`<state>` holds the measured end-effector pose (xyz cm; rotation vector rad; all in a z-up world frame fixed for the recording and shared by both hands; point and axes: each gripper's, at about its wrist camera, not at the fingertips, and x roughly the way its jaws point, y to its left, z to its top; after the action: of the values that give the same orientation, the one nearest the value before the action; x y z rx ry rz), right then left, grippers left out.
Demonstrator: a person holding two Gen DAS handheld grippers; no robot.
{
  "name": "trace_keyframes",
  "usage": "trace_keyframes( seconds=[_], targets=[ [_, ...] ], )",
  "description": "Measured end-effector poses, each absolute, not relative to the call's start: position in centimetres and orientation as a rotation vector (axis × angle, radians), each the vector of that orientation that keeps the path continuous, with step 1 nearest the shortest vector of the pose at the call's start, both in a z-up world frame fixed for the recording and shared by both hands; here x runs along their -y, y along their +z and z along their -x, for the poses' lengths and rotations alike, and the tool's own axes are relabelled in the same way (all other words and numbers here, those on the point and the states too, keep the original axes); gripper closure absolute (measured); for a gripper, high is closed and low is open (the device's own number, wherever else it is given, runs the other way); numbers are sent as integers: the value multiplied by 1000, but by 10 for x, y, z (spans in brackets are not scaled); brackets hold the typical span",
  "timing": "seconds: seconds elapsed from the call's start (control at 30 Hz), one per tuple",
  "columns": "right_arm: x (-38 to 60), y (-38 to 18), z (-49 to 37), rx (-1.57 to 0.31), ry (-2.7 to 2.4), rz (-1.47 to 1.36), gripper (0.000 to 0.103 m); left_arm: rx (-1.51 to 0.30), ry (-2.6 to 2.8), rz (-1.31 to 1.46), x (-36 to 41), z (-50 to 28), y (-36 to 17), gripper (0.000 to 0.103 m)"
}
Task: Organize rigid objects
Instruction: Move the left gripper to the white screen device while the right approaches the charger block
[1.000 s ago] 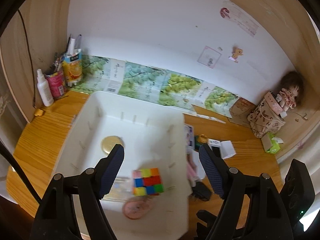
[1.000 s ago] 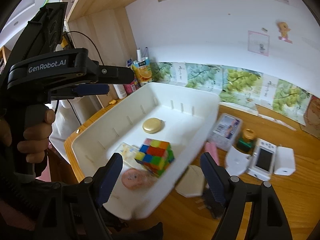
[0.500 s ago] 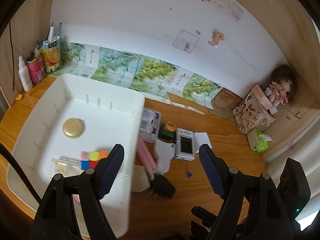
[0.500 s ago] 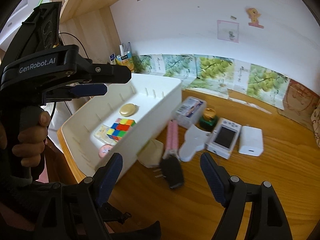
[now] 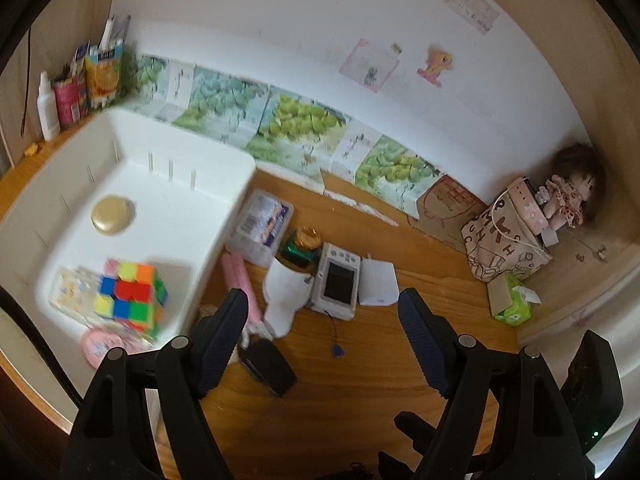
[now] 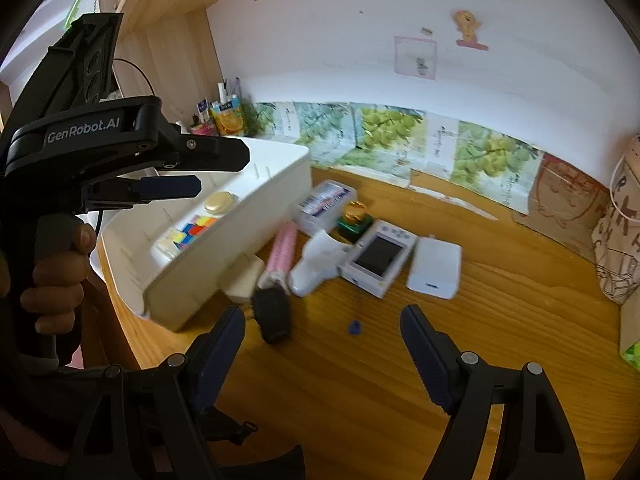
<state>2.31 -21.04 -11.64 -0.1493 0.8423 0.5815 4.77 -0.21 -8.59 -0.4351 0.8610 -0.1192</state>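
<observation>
While I hover both grippers, left gripper (image 5: 320,328) jaws open and empty, right gripper (image 6: 322,344) likewise, puzzle cube (image 5: 130,296) in white bin (image 5: 224,200), handheld console (image 6: 378,258) on bench (image 6: 360,400).

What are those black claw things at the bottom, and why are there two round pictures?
Those claws are grabbing tools. A person holds one in each hand, and each carries a small wide-eyed camera, so you get two round pictures. One looks along the left tool, the other along the right tool; there you also see the person's hand gripping the left one. Both are open and hold nothing. On the wooden desk a white bin holds a colourful puzzle cube and a gold disc. Beside it lie a small screen gadget, a white box and a black plug.
</observation>
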Motion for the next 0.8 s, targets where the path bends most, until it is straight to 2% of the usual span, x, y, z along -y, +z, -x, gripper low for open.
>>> trace_keyframes(
  seconds=[0.23,0.43,0.8],
  targets=[
    [231,-130,-29,-863,554,194,22,-947,-68,476,22,-43,-114,23],
    [245,-139,-52,-873,524,120,22,-1025,-43,467,30,-47,-124,23],
    [252,-154,-107,-830,423,76,22,-1135,-19,382,44,-97,-132,23]
  ],
)
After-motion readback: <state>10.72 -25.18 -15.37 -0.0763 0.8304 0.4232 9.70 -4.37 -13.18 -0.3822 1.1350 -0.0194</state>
